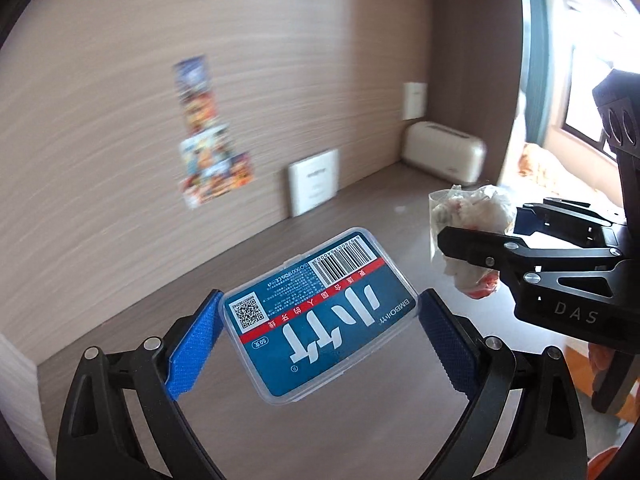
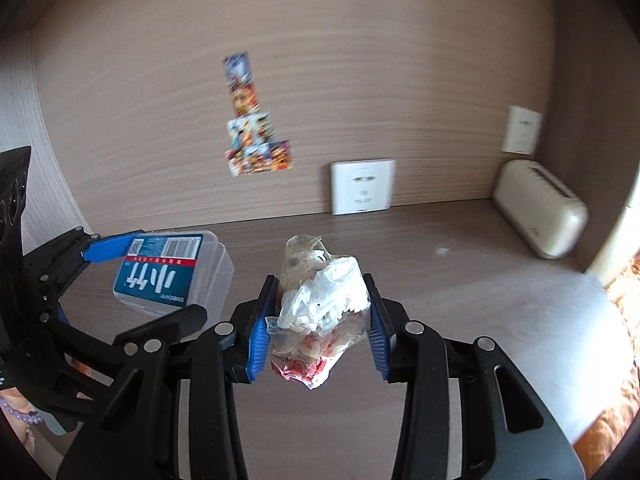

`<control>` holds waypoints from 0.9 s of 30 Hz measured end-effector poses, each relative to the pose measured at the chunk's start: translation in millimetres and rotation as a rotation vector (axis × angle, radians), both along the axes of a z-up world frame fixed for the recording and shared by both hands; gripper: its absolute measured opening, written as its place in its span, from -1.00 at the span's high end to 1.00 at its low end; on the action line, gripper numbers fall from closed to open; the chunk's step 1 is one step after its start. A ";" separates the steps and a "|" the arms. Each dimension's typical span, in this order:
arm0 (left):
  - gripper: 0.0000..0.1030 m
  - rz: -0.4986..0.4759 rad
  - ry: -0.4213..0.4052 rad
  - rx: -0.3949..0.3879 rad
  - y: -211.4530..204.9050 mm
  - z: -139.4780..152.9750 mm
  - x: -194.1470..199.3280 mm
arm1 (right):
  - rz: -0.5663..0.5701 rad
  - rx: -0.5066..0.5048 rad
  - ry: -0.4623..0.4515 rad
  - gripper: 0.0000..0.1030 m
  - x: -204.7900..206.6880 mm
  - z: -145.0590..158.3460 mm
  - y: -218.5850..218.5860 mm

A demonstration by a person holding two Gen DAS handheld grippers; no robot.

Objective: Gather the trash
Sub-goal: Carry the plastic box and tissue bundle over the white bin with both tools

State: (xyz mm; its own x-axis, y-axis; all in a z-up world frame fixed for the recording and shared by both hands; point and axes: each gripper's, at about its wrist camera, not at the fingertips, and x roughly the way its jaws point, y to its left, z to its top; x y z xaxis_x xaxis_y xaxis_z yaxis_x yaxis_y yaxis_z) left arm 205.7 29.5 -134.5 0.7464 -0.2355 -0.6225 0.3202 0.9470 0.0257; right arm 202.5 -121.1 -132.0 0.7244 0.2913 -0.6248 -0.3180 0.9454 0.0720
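Note:
My left gripper (image 1: 320,336) is shut on a clear plastic box with a blue label (image 1: 320,316) and holds it in the air above the brown desk (image 1: 352,216). The box also shows at the left of the right wrist view (image 2: 168,272). My right gripper (image 2: 320,320) is shut on a crumpled clear bag of white and red waste (image 2: 320,312), held above the desk. The bag and the right gripper also show at the right of the left wrist view (image 1: 468,240), beside the box.
A wood-grain wall (image 2: 360,80) backs the desk, with colourful stickers (image 2: 252,128) and a white socket plate (image 2: 362,186). A cream oblong device (image 2: 540,208) lies at the back right corner. An orange patterned bedspread (image 2: 628,304) lies past the desk's right edge.

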 end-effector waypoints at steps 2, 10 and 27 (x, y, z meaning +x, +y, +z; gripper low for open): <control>-0.81 -0.041 -0.005 -0.005 -26.1 6.0 -8.7 | -0.034 0.003 -0.014 0.17 -14.8 7.5 -24.2; -0.81 -0.226 0.001 -0.021 -138.8 20.6 -48.7 | -0.192 0.003 -0.030 0.17 -79.7 23.5 -126.2; -0.81 -0.615 0.026 -0.036 -328.5 -7.9 -163.4 | -0.536 -0.014 0.022 0.17 -218.6 5.8 -297.4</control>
